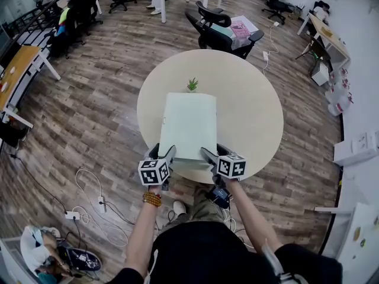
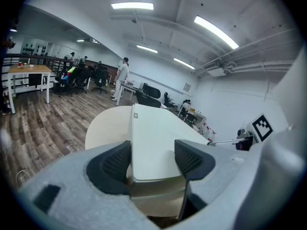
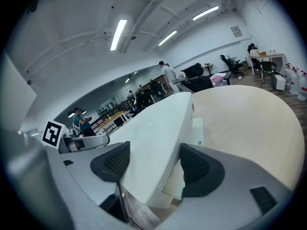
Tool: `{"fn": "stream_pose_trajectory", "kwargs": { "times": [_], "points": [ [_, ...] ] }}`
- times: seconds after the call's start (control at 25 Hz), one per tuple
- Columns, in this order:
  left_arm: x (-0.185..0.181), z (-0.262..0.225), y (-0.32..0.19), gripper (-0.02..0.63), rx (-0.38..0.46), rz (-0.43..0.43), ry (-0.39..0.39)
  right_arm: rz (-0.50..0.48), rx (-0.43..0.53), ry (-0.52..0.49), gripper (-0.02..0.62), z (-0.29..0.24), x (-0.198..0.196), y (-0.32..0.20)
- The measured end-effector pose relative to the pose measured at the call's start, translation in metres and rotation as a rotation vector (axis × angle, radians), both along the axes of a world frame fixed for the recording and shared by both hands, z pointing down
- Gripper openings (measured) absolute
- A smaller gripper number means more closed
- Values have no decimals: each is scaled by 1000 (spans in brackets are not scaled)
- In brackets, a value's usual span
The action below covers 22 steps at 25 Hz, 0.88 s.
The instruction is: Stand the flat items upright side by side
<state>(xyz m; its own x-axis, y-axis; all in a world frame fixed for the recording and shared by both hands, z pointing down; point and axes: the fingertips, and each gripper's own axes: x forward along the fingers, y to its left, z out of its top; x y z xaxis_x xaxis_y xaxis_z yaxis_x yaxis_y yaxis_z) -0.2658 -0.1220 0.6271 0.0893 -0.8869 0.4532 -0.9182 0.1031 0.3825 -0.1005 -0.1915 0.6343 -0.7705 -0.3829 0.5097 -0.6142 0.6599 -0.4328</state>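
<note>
A stack of pale green flat items (image 1: pixel 189 126) lies on the round cream table (image 1: pixel 251 105), and its near edge juts past the table's rim toward me. My left gripper (image 1: pixel 163 152) straddles the stack's near left corner. Its outer pad sits beside the stack's side and its inner pad sits over the top face (image 2: pixel 153 138). My right gripper (image 1: pixel 214 154) straddles the near right corner the same way, with the stack (image 3: pixel 153 147) running between its jaws. Both grippers' jaws stand wide. Whether the outer pads touch the stack's sides I cannot tell.
A small potted plant (image 1: pixel 192 85) stands just beyond the stack's far edge. A black office chair (image 1: pixel 222 31) is at the table's far side. Cables (image 1: pixel 89 185) and a power strip (image 1: pixel 72 215) lie on the wood floor to my left.
</note>
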Motion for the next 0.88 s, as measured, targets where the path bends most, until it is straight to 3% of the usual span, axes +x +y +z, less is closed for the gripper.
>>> {"fn": "stream_pose_trajectory", "kwargs": {
  "times": [0.88],
  "points": [
    [-1,43,-1,278,-80,14,22,4,-109,35,334,49,2,-2]
  ]
}}
